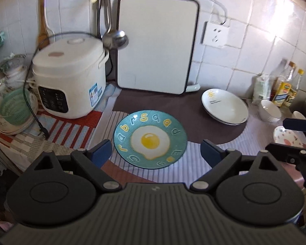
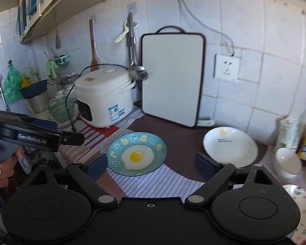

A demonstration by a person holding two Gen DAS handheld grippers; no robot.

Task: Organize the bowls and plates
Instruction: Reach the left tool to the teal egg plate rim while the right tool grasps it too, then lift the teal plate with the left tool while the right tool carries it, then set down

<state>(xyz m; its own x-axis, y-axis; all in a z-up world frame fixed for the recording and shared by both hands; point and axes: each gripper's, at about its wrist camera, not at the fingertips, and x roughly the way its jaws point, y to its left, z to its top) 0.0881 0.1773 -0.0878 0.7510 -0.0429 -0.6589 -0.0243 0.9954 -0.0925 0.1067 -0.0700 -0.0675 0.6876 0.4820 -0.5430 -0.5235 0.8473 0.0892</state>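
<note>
A teal plate with a fried-egg picture (image 1: 150, 139) lies on the striped mat, also in the right wrist view (image 2: 137, 156). A white plate with a sun mark (image 1: 224, 106) (image 2: 230, 146) sits to its right on the dark mat. A small white bowl (image 1: 269, 110) (image 2: 288, 161) and a pink patterned bowl (image 1: 288, 138) (image 2: 302, 202) stand further right. My left gripper (image 1: 156, 154) is open above the teal plate's near edge. My right gripper (image 2: 151, 164) is open, just right of that plate.
A white rice cooker (image 1: 70, 75) with a black cord stands left. A white cutting board (image 1: 156, 45) leans on the tiled wall with a ladle (image 1: 115, 37) hanging beside it. Bottles (image 1: 285, 85) stand at the right. A green colander and dishes (image 1: 13, 107) crowd the far left.
</note>
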